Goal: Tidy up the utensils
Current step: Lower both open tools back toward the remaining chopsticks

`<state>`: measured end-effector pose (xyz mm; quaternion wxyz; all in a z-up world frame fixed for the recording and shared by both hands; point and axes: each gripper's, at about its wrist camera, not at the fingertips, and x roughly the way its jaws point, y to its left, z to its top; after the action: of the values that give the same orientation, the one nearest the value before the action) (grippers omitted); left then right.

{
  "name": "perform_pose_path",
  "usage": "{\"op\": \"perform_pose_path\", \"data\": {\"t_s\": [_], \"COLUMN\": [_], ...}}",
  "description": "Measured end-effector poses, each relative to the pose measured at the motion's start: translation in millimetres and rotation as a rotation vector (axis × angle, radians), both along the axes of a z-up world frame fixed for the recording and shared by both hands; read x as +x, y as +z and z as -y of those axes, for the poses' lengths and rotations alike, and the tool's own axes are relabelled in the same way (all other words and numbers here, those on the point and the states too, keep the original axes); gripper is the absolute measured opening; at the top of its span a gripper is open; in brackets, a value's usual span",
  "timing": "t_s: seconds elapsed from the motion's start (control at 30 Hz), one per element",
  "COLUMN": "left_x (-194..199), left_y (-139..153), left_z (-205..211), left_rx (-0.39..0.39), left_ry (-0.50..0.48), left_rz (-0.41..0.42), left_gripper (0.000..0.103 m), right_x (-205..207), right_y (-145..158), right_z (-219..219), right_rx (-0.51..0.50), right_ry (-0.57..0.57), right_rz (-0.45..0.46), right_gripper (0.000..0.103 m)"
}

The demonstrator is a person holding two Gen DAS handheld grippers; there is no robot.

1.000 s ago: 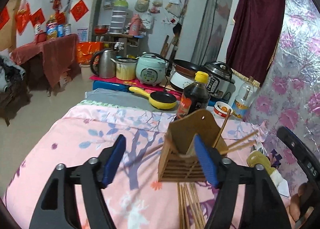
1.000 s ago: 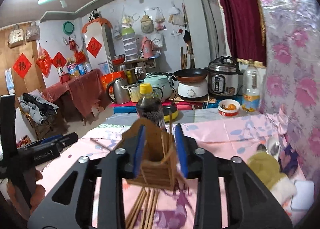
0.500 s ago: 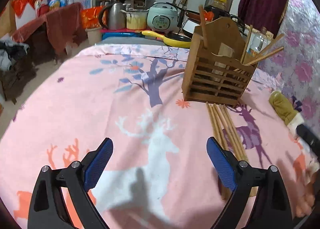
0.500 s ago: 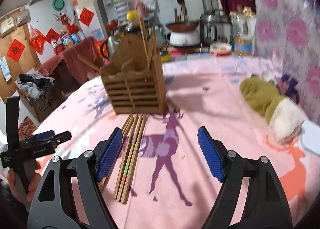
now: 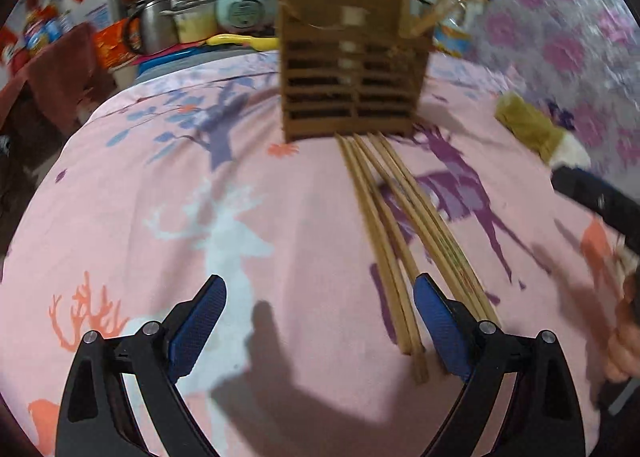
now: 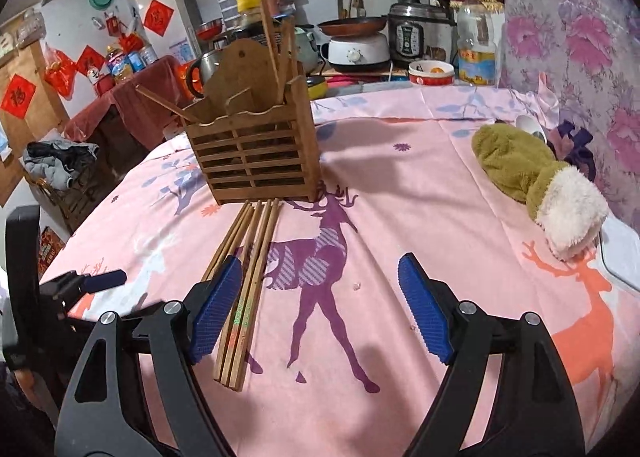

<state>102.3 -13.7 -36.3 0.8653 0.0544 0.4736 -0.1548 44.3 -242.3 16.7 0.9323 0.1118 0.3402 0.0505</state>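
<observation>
A slatted wooden utensil holder (image 5: 352, 69) (image 6: 256, 149) stands upright on the pink deer-print tablecloth (image 5: 200, 197) with a few chopsticks standing in it. Several loose wooden chopsticks (image 5: 396, 233) (image 6: 248, 269) lie flat in a bundle in front of it. My left gripper (image 5: 318, 321) is open and empty, low over the cloth, its right finger beside the near ends of the chopsticks. My right gripper (image 6: 320, 305) is open and empty, its left finger over the bundle. The left gripper also shows at the left edge of the right wrist view (image 6: 92, 281).
A green and white plush mitten (image 6: 536, 181) lies on the cloth at the right, with a white spoon (image 6: 528, 125) behind it. Beyond the table's far edge are cookers, a kettle, a yellow pan and bottles. A flowered wall covering runs along the right.
Both grippers pulled back from the holder and dropped lower toward the cloth. The right gripper went from nearly closed around the holder to wide open. The left view now swings toward the chopsticks.
</observation>
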Motion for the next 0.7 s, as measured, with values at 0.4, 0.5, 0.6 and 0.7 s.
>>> {"op": "perform_pose_path", "data": {"t_s": [0.4, 0.5, 0.6, 0.7], "left_x": [4.7, 7.0, 15.1, 25.0], "left_y": [-17.4, -18.3, -16.2, -13.8], "left_z": [9.6, 6.4, -8.7, -30.7], "left_rx": [0.057, 0.057, 0.082, 0.037], "left_ry": [-0.033, -0.022, 0.063, 0.144], "left_rz": [-0.056, -0.061, -0.041, -0.059], "left_gripper": [0.093, 0.093, 0.093, 0.093], "right_x": [7.3, 7.5, 7.4, 7.6], "right_y": [-10.0, -9.9, -9.6, -9.7], "right_z": [6.5, 6.6, 8.0, 10.2], "right_rx": [0.051, 0.046, 0.05, 0.062], "right_ry": [-0.007, -0.008, -0.014, -0.018], "right_rz": [-0.05, -0.052, -0.052, -0.052], "right_gripper": [0.078, 0.078, 0.078, 0.078]}}
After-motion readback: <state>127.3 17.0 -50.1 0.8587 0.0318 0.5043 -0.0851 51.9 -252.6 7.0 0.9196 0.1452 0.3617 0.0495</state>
